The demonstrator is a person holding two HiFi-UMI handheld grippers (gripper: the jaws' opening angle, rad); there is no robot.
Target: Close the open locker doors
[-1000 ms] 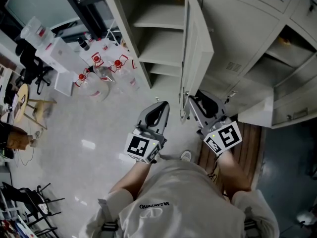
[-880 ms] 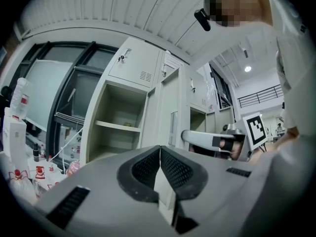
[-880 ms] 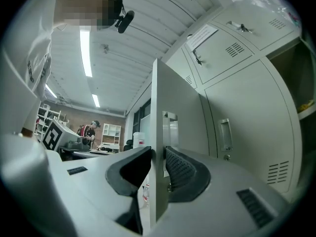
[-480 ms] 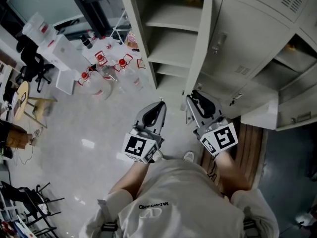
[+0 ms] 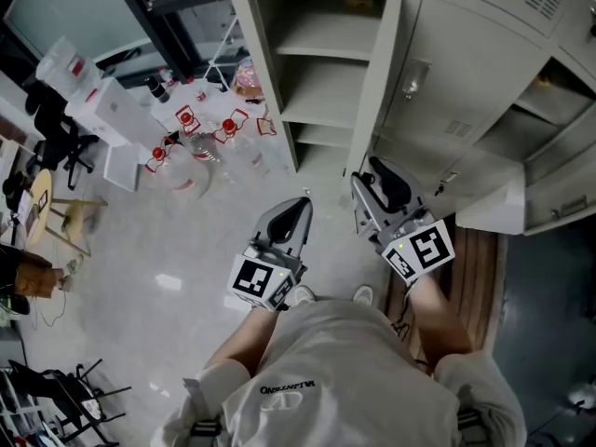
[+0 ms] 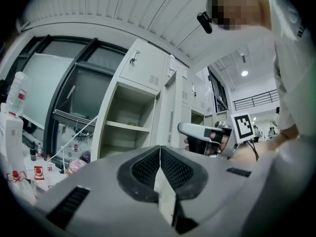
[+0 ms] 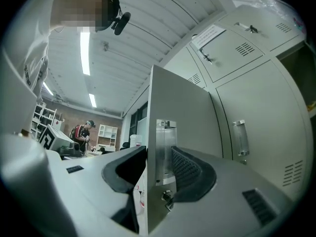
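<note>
Since a second ago the tall pale grey sheet-metal locker door (image 5: 377, 82) shows almost edge-on in the head view, where before more of its broad face was seen. The jaws of the right gripper (image 5: 372, 169) have just been opening. They now stand wide, with the free edge of the door (image 7: 182, 107) and its shiny metal latch plate (image 7: 165, 142) between them, not clamped.

The left gripper (image 5: 303, 202) is to the left of the right one, with its jaws together and nothing in them (image 6: 159, 149).

The door stands out from the open shelved compartment (image 5: 317, 73) toward the person, near the middle of the scene. Farther right another pale grey locker door (image 5: 484, 214) is open too.

I judge that the door is light and stiff, but thin enough to bend a little, and its painted face is smooth and probably slippery. The best place to hold or push seems to be the free edge near the latch plate, far from the hinges, where a small force turns it. If it is pushed hard, it may slam and spring back.
</note>
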